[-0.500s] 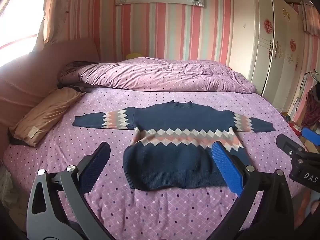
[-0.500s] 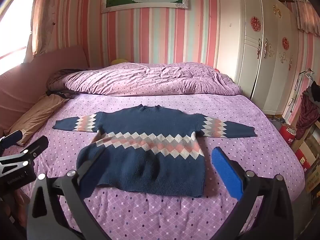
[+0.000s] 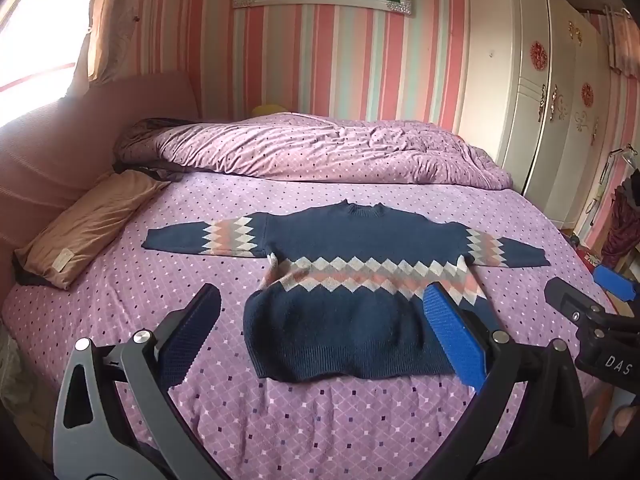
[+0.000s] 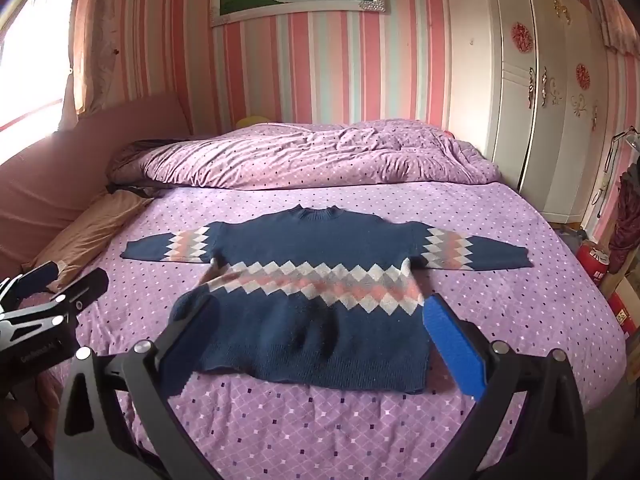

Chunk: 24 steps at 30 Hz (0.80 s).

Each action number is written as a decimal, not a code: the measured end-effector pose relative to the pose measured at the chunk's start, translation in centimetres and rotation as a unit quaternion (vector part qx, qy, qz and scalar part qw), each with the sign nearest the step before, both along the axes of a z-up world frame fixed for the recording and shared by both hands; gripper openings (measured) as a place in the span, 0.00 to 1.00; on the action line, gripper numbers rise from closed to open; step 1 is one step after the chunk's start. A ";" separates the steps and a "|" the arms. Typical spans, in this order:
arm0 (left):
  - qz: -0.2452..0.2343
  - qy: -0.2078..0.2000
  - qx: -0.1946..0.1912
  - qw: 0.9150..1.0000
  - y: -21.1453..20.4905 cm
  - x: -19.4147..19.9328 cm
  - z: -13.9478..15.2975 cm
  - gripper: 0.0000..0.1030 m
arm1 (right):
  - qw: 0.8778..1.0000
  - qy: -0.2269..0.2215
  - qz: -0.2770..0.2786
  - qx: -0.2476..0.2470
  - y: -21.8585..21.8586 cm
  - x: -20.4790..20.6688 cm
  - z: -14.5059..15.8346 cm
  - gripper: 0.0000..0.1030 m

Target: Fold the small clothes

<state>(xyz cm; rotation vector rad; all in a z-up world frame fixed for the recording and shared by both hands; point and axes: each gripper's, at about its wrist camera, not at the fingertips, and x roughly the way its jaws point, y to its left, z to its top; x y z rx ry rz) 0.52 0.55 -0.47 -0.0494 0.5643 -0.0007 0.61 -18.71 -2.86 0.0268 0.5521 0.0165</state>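
1. Both hand-held grippers hover side by side above the near edge of a bed (image 3: pixel 120 292), each tilted downward toward it. The left gripper (image 3: pixel 320 320) looks over the lower left half of the garment; the right gripper (image 4: pixel 320 320) looks over its lower right half and shows at the right edge of the left wrist view.

2. A small knitted sweater (image 4: pixel 316 280) lies flat and face-up in the middle of the bed, both sleeves spread straight out to the sides, collar pointing toward the far wall. It is navy, with a zigzag diamond band in white, pink and grey across the chest and each sleeve, and a ribbed hem.

3. The sheet is purple with a small diamond print; a rumpled duvet (image 3: pixel 320 152) in a similar print is heaped at the far side, and a tan pillow (image 3: pixel 88 228) rests by the padded pink headboard.

4. Each gripper's fingers, faced with ribbed blue pads (image 3: pixel 452 332), stand spread wide, holding nothing and clear of the sweater.
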 end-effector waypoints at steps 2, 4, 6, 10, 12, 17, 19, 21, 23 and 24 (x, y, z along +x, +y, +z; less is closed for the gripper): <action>0.002 -0.001 -0.002 1.000 0.1 0.0 0.0 0.97 | 1.000 -0.002 0.003 0.000 0.1 0.1 0.0 0.99; 0.002 -0.001 -0.003 1.000 0.2 0.1 0.0 0.97 | 1.000 -0.003 0.001 0.000 0.1 0.2 -0.1 0.98; 0.004 -0.002 -0.003 1.000 0.2 0.0 0.1 0.97 | 1.000 -0.007 -0.002 0.000 0.1 0.1 0.0 0.98; 0.011 -0.003 -0.008 1.000 0.3 0.1 0.2 0.97 | 1.000 -0.011 -0.005 0.004 0.0 0.2 0.0 0.98; 0.006 0.006 -0.024 1.000 0.6 0.4 0.3 0.97 | 1.000 -0.012 -0.007 0.005 -0.1 0.3 0.0 0.98; 0.016 0.003 -0.033 0.999 1.2 0.7 0.2 0.97 | 1.000 -0.014 -0.011 0.005 -0.3 0.4 0.1 0.99; 0.017 0.004 -0.033 0.999 1.1 0.7 0.2 0.97 | 1.000 -0.013 -0.011 0.004 -0.2 0.4 0.2 0.99; 0.020 -0.002 -0.031 0.999 1.1 0.6 0.3 0.97 | 1.000 -0.013 -0.011 0.004 -0.3 0.4 0.2 0.99; 0.023 -0.003 -0.026 0.999 1.0 0.6 0.4 0.97 | 1.000 -0.013 -0.011 0.003 -0.3 0.4 0.1 0.99; 0.025 -0.003 -0.023 0.999 0.9 0.7 0.3 0.97 | 1.000 -0.013 -0.013 0.002 -0.3 0.5 0.1 0.98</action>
